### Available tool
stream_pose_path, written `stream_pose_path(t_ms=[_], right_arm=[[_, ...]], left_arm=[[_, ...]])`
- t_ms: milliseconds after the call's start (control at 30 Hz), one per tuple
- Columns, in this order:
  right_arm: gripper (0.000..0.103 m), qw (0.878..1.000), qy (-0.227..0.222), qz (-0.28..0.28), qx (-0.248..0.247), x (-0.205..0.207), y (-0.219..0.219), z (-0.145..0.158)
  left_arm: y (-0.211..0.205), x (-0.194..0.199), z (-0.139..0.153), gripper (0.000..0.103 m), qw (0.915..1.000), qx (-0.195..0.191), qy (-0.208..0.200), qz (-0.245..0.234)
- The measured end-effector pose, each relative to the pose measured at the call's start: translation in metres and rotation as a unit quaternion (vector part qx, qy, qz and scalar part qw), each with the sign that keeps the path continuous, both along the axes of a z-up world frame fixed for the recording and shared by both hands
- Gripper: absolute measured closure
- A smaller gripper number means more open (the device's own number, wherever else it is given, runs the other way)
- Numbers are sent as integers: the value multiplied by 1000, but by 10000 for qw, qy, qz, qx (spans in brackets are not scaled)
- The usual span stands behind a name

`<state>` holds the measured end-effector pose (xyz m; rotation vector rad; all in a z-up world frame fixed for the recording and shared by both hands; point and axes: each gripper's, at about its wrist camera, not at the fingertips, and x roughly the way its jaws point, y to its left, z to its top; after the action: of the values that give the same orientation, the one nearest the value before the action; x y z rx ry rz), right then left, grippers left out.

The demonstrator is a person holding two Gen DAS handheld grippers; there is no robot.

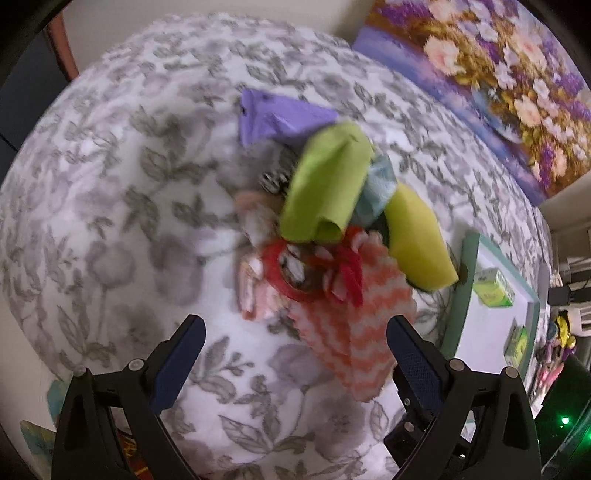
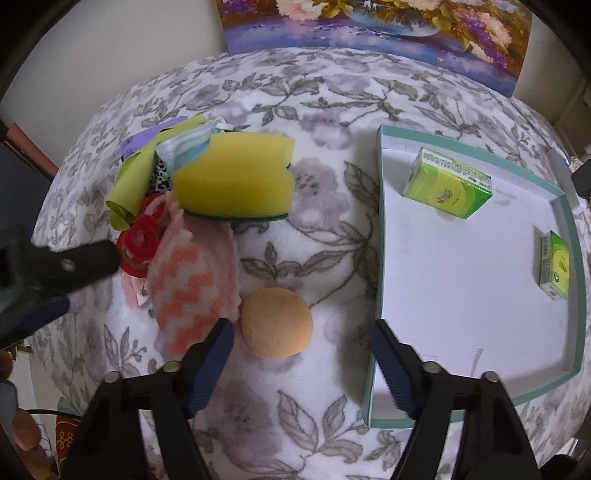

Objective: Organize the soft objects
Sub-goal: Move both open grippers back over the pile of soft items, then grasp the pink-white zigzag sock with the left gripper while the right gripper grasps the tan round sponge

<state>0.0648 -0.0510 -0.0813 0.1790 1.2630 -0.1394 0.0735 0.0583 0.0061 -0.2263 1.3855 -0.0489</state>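
A heap of soft items lies on the flowered blanket: a yellow sponge [image 2: 232, 177], a pink-and-white zigzag cloth [image 2: 192, 280], a rolled lime cloth [image 1: 325, 188], a purple cloth [image 1: 277, 118], a pale blue mask [image 2: 192, 147] and a red ring [image 1: 291, 269]. An orange round puff [image 2: 277, 321] lies apart, nearer me. My right gripper [image 2: 301, 332] stands open just below the puff, its pads clear of it. My left gripper [image 1: 295, 325] is open over the near end of the zigzag cloth [image 1: 351, 332], which lies by its right finger; its black arm shows at the right wrist view's left edge [image 2: 74, 262].
A teal-rimmed white tray [image 2: 378, 221] sits right of the heap and holds two green boxes [image 2: 448, 182] [image 2: 554, 264]. A flower painting [image 2: 369, 26] leans on the wall behind. The blanket's edge falls away at the left.
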Motion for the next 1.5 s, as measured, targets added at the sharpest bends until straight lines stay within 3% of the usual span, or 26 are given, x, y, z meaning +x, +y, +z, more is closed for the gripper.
stream_pose_path(t_ms=[400,867,1067,1500], right_arm=[[36,9996,192,198,54,5,7,-17],[39,9989,299,291,216,15,11,-38],[39,9987,286,324,263,18,10,-41],[38,9982,285,497,156,18,25,-44]], left_arm=[[-21,0,-27,5,9988,-220,411,-172],[-37,8,-65,43,9941,-639,861,-163],[-39,11,-75,46,9935,-657,910,-164],[-33,11,-83,66,9941,-660,848,-159]])
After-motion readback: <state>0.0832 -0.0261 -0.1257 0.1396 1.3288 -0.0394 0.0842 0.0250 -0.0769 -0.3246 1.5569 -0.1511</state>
